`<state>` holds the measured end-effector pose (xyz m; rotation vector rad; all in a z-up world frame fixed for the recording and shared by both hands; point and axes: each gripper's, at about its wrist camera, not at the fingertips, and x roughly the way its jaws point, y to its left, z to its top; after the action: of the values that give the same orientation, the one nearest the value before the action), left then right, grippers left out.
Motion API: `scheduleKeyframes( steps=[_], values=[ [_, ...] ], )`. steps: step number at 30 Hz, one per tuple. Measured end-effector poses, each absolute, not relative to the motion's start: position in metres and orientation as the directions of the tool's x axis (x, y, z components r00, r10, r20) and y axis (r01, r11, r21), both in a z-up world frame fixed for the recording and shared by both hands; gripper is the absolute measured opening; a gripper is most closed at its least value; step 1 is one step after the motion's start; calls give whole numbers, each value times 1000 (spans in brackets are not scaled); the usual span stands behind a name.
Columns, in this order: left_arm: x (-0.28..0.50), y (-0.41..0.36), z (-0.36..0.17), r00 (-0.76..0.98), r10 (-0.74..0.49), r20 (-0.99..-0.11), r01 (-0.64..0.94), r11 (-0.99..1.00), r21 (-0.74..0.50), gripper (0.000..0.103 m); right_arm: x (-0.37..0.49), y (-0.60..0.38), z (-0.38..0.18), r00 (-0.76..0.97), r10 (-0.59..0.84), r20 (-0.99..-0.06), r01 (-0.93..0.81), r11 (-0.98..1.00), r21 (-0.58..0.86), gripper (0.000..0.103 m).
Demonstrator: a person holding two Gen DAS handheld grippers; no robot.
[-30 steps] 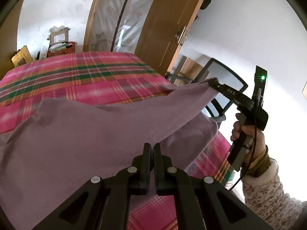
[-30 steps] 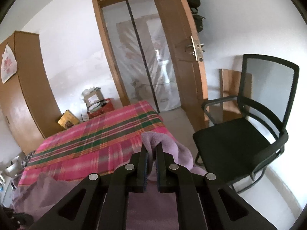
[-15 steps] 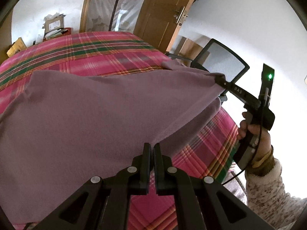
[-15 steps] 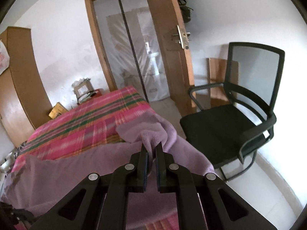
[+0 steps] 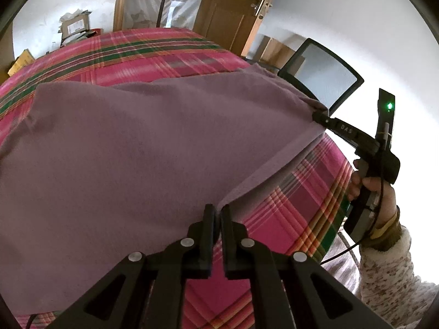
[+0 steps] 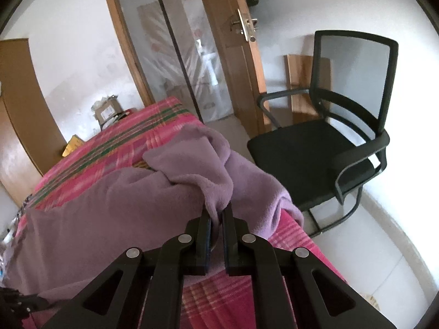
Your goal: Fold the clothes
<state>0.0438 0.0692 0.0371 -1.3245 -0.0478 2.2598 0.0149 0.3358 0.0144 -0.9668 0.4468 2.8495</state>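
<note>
Bed with pink-green plaid cover [image 5: 170, 54] fills most of both views; the cover also shows at the near corner in the right wrist view [image 6: 236, 296]. Purple fleece garment [image 5: 142, 148] lies spread over the near half of the bed, held up along one edge, which stretches between the two grippers; the rest drapes on the plaid cover. In the right wrist view the same garment [image 6: 115, 208] bunches into a thick fold at the bed's right corner, part hanging over the edge.

Black mesh office chair [image 6: 329, 142] stands on the floor just beside the bed, apart from it. Wooden door [image 6: 233, 54] is open behind, and a glass sliding panel is next to it. Wooden cabinet [image 6: 22, 115] far left. Cardboard box clutter [image 5: 75, 26] past the far end of the bed.

Left gripper [image 5: 215, 211]: jaws pressed nearly together, pinching the garment's edge at its tips. Right gripper [image 6: 216, 216]: jaws nearly together, clamped on a thick wad of fleece; in the left wrist view the right gripper [image 5: 319, 115] tip bites the garment's other corner. Hand [image 5: 378, 192] in a speckled fleece sleeve [image 5: 389, 274] grips its handle.
</note>
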Motion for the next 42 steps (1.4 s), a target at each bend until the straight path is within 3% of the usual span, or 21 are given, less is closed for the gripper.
scheduleKeyframes(
  steps=[23, 31, 37, 42],
  values=[
    [61, 62, 36, -304, 463, -832, -463, -836, -296, 11, 19, 343, 9, -740, 18, -673, -243, -939, 242, 19],
    [62, 42, 58, -342, 505, -793, -453, -828, -331, 11, 36, 334, 30, -766, 80, -638, -255, -949, 187, 24],
    [45, 31, 58, -362, 498, -788, -397, -847, -353, 13, 44, 300, 52, -838, 38, -545, -144, -978, 152, 24],
    [44, 32, 47, -342, 480, -808, -387, -856, -345, 13, 31, 270, 37, -802, -47, -595, -29, -993, 117, 25]
  ],
)
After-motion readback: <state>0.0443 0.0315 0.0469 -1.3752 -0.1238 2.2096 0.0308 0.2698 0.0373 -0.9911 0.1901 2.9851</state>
